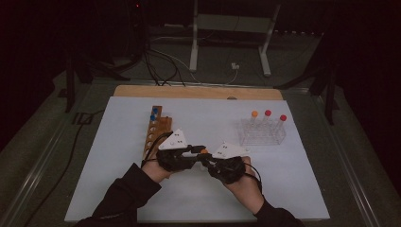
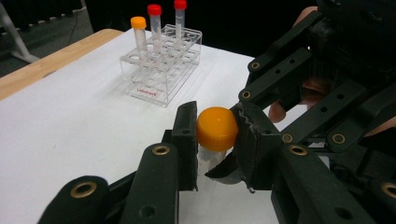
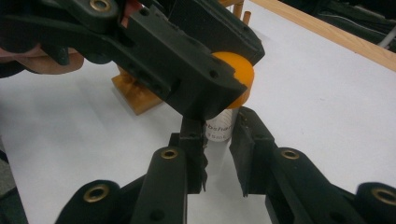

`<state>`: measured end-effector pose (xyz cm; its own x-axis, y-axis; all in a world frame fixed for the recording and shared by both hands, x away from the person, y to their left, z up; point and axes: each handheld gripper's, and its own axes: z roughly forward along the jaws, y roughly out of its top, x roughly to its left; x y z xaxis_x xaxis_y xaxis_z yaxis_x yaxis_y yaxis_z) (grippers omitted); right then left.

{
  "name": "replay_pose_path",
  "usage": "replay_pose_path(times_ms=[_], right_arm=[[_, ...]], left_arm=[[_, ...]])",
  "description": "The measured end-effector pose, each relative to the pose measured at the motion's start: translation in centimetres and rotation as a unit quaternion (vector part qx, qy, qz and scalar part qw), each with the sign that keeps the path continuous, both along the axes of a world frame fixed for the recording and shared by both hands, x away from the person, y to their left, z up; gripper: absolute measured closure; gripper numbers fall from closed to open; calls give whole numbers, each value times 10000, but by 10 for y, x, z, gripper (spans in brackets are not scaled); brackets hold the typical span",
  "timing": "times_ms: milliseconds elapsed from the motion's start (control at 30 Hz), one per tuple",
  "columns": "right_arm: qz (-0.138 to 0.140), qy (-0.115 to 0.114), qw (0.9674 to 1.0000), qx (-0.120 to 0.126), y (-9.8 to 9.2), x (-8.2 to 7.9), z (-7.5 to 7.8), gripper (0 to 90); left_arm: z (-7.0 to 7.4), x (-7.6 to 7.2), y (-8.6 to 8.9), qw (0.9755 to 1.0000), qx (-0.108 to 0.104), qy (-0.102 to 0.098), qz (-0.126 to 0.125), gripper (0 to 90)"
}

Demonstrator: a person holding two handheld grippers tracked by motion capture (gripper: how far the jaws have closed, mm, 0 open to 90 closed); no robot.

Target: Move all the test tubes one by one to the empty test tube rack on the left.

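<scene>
I see my two grippers sharing one tube: the left gripper clamps its orange cap, the right gripper clamps its body, near one clear rack holding three tubes.

surface: a white tabletop filled the frame's middle, wooden edge along its top
centre-left: a wooden rack stood on it
upper right: a clear rack stood there

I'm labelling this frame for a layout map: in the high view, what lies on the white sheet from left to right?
Wooden rack → left gripper → orange-capped tube → right gripper → clear tube rack.
</scene>
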<state>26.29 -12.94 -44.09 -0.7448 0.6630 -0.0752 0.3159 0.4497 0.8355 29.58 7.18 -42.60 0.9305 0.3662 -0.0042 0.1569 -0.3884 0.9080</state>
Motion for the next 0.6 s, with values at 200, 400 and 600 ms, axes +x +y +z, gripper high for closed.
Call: replay_pose_path(times_ms=[200, 400, 600], right_arm=[[-24, -76, 9999, 72, -4, 0, 2, 535], [-299, -241, 9990, 219, -16, 1, 6, 249], [-643, -268, 9969, 367, -28, 4, 9, 18]], left_arm=[[12, 5, 14, 9996, -161, -62, 237, 719], [25, 11, 39, 9975, -230, -197, 644, 720], [37, 18, 67, 9939, -368, -262, 1005, 720]])
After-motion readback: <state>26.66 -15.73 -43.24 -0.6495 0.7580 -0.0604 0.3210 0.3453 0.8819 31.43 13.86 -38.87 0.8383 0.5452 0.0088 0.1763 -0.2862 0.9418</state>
